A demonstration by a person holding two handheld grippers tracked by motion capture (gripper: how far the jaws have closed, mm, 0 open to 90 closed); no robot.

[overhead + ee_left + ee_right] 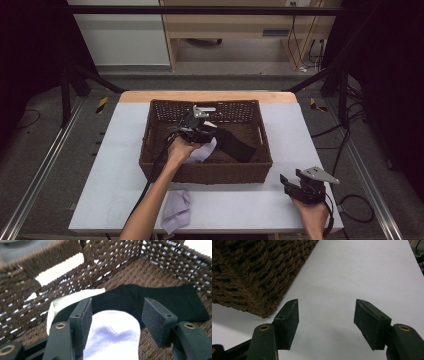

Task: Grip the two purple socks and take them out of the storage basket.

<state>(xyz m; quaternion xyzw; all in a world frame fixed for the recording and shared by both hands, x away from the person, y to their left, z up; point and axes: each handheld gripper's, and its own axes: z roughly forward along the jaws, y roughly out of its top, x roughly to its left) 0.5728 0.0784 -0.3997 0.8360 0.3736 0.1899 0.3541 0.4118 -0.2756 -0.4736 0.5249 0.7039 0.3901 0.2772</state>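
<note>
The lavender sock lies in the wicker basket, its toe across a black sock that stretches rightward along the floor. The left hand-held gripper hangs right over it, jaws spread wide to either side, gripping nothing. A second lavender sock sits on the counter near the front edge. The right hand-held gripper rests open, well apart.
</note>
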